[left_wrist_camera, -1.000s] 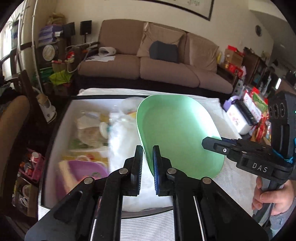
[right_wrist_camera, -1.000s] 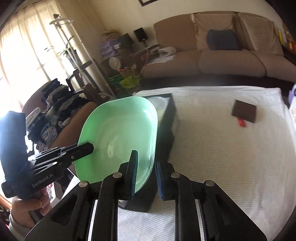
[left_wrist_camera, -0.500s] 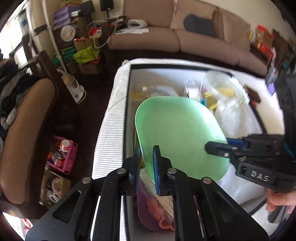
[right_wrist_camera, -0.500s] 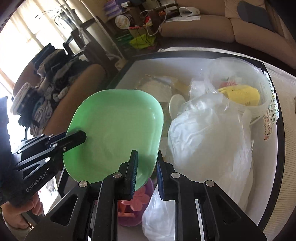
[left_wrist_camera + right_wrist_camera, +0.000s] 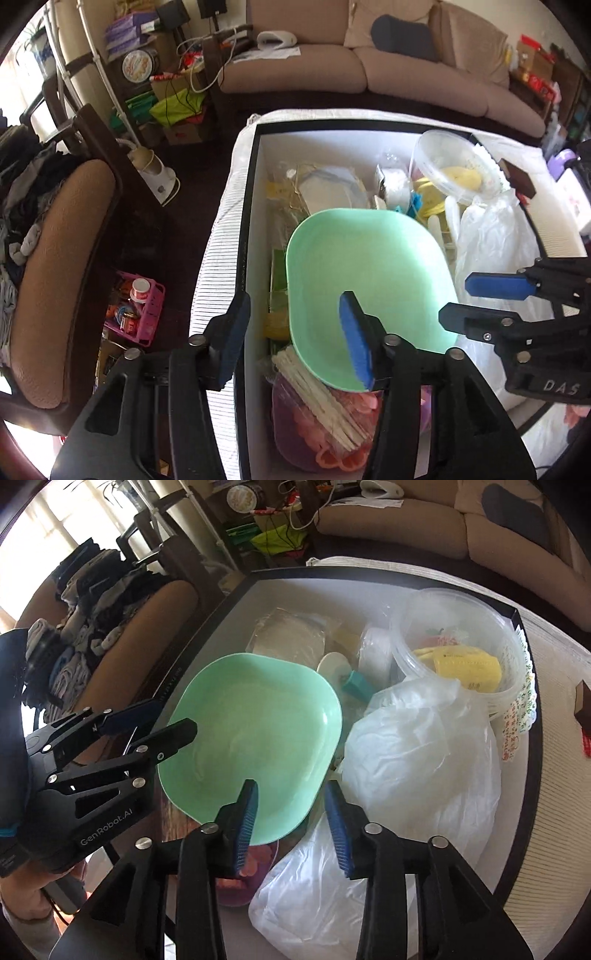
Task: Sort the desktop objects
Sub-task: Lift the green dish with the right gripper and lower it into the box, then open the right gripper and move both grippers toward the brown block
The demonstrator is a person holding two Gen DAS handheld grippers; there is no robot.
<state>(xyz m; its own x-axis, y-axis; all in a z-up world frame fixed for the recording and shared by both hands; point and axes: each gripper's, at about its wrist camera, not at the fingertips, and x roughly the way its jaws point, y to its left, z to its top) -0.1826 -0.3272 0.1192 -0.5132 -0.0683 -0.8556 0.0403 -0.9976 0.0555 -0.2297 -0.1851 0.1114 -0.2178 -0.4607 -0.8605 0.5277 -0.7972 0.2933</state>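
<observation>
As it lies, mint-green plate [image 5: 369,273], squarish, glossy, empty

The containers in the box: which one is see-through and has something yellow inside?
The round clear plastic tub in the box's far right corner; the green plate beside it is opaque and empty.

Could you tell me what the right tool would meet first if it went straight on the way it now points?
Probably the green plate's near rim, which lies between the open right tool's fingers, though depth is unclear.
</observation>
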